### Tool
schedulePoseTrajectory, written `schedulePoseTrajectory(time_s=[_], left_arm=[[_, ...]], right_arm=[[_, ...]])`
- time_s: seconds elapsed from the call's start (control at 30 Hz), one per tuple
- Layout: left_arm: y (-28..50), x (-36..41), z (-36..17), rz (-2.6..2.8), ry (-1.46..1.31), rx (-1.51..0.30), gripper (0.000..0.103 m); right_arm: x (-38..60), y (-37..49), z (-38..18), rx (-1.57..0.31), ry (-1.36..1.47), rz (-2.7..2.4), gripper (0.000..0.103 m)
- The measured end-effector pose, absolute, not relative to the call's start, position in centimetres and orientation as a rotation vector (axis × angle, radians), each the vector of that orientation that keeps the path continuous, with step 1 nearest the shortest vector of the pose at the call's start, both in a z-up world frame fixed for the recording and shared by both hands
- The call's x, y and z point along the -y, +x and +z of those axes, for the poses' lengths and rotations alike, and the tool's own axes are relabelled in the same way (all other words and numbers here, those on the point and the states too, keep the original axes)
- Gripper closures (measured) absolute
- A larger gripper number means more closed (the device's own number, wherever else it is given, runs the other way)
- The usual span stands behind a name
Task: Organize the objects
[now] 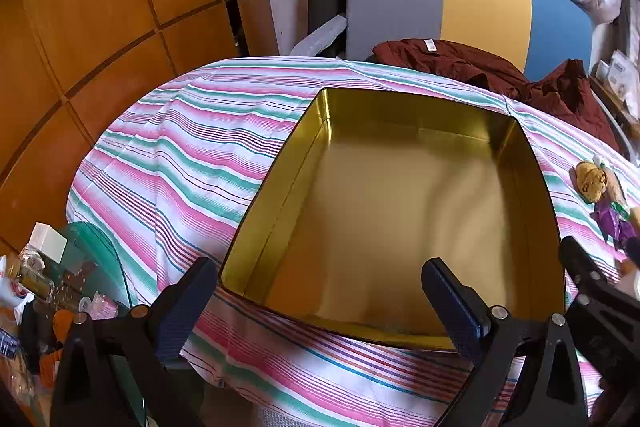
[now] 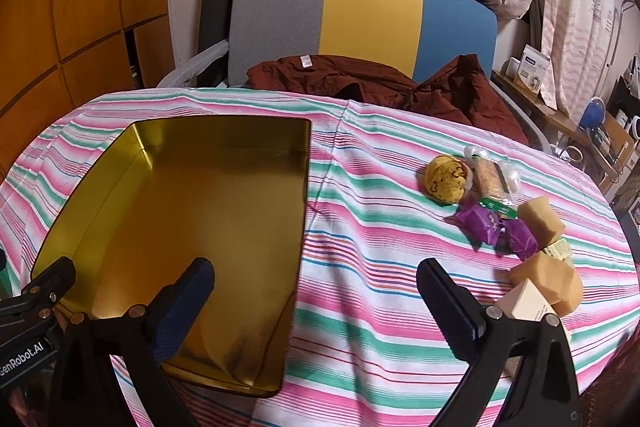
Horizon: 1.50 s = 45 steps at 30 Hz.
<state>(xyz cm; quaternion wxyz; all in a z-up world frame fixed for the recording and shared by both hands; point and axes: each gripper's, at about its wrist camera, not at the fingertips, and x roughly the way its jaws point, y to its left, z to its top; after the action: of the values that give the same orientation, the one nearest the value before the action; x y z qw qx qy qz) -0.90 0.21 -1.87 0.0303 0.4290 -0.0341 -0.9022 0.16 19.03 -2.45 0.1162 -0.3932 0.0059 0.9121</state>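
Snacks in small wrappers lie clustered on the right part of the pink, green and white striped tablecloth [image 2: 380, 227]: a round yellow muffin [image 2: 446, 179], a clear-wrapped biscuit bar [image 2: 490, 177], 2 purple foil candies [image 2: 498, 227] and tan cake blocks [image 2: 544, 219]. Well apart to their left sits the empty rectangular gold metal tin [image 2: 120, 155], open side up. The right gripper [image 2: 316, 287] hangs over the cloth between tin and snacks, jaws wide, gripping nothing. The left gripper [image 1: 320, 287] hangs over the tin's near corner, jaws wide too, empty. A dark red garment [image 2: 360, 79] lies at the table's far edge, before a grey, yellow and blue chair back [image 2: 360, 19].
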Motion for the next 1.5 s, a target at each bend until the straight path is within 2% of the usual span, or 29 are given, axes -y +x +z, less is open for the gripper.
schedulePoseTrajectory(time_s=[0.5,0.67,1.07,1.2,1.33,1.5], left_arm=[[-0.5,-2.4,-3.2,-2.817,1.382,0.176,0.0],[-0.3,-2.9,-3.5,-2.823,1.409,0.194,0.0],[0.5,-4.3,-4.1,-2.834,1.457,0.228,0.0],[0.7,-4.6,-4.5,-2.833,1.497,0.206,0.0],[1.3,-5.2,-5.0,-2.843,1.558,0.18,0.0],[2.3,-6.6,-4.7,-2.891,1.553,0.21,0.0]], right_arm=[[-27.2,3.7,-1.8,-0.086,-1.044,2.603,0.001],[-31.7,5.1,-2.4,-0.171,-1.083,2.567,0.012],[-41.2,10.2,-4.8,-0.351,-1.127,2.447,0.012],[-42.6,11.5,-6.4,-0.542,-1.152,2.485,0.015],[-42.4,11.7,-6.9,-0.664,-1.148,2.546,0.023],[-39.9,11.0,-7.1,-0.698,-1.167,2.622,0.025]])
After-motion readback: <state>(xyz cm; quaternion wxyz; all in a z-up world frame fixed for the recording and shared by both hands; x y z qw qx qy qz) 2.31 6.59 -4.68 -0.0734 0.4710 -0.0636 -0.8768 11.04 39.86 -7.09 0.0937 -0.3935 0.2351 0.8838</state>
